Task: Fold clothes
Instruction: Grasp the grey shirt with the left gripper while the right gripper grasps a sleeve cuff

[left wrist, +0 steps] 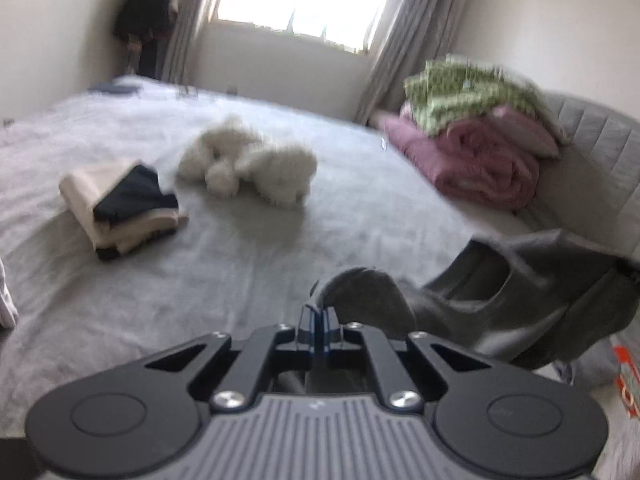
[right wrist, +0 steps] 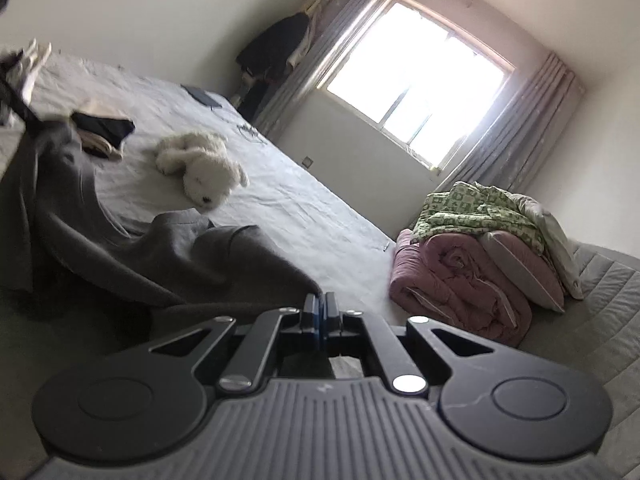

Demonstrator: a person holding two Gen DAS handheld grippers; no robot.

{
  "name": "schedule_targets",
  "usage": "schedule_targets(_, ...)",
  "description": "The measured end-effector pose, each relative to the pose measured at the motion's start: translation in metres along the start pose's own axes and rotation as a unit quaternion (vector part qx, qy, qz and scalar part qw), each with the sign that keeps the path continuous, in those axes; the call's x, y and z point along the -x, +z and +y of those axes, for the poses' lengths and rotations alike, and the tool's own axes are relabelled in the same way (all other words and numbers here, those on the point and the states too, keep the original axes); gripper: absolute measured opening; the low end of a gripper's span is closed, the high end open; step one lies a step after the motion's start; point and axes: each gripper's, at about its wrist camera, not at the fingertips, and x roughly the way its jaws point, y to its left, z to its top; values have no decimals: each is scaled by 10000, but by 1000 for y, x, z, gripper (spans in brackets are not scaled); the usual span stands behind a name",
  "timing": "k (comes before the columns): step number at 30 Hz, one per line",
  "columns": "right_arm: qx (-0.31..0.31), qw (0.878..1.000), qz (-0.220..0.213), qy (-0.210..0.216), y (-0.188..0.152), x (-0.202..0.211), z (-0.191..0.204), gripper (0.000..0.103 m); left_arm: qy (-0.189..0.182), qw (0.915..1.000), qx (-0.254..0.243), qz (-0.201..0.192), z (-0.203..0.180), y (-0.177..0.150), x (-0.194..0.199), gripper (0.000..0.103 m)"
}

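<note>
Bed [left wrist: 240, 248] | left gripper [left wrist: 318, 312], right gripper [right wrist: 320, 304] (both clamped) pinching grey garment [left wrist: 520, 304]; lifted

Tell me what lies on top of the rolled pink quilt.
A crumpled green patterned blanket sits on the pink quilt, with a pink pillow leaning against it. Whatever lies beneath the blanket is covered.

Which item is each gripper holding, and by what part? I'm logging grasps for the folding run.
Both grip the dark grey knit garment: the left gripper pinches an edge fold, the right gripper another edge. Which parts exactly cannot be told.
</note>
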Motion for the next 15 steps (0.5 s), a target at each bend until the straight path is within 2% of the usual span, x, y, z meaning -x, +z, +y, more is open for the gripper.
schedule_targets(2,-104,9997,164,142,-9,1,2,1,18,9999,29,139,3,-3,-5,20)
schedule_targets(3,-155,9992,320,207,-17,-4,4,1,27,9998,44,208,5,-4,-8,42)
schedule_targets(4,-248,9982,478,249,-24,-10,5,1,36,9996,58,277,7,-5,-10,57)
schedule_targets(6,-589,9943,804,377,-39,-25,5,1,-28,9993,17,378,4,-8,-17,62)
schedule_targets(8,-1026,9877,994,638,-51,-39,4,5,-60,9988,-21,481,-2,-11,-26,74)
schedule_targets(9,-1131,9856,1018,736,-56,-45,6,9,-46,9986,-31,527,-5,-12,-31,84)
schedule_targets(11,-1246,9824,1065,899,-59,-55,11,18,91,9982,-117,587,-11,-12,-41,85)
schedule_targets(13,-1347,9791,1118,1033,-62,-66,14,51,246,9980,-263,512,-18,-8,-48,86)
schedule_targets(15,-1488,9752,1141,1172,-64,-74,15,55,314,9978,-341,467,-23,-6,-56,86)
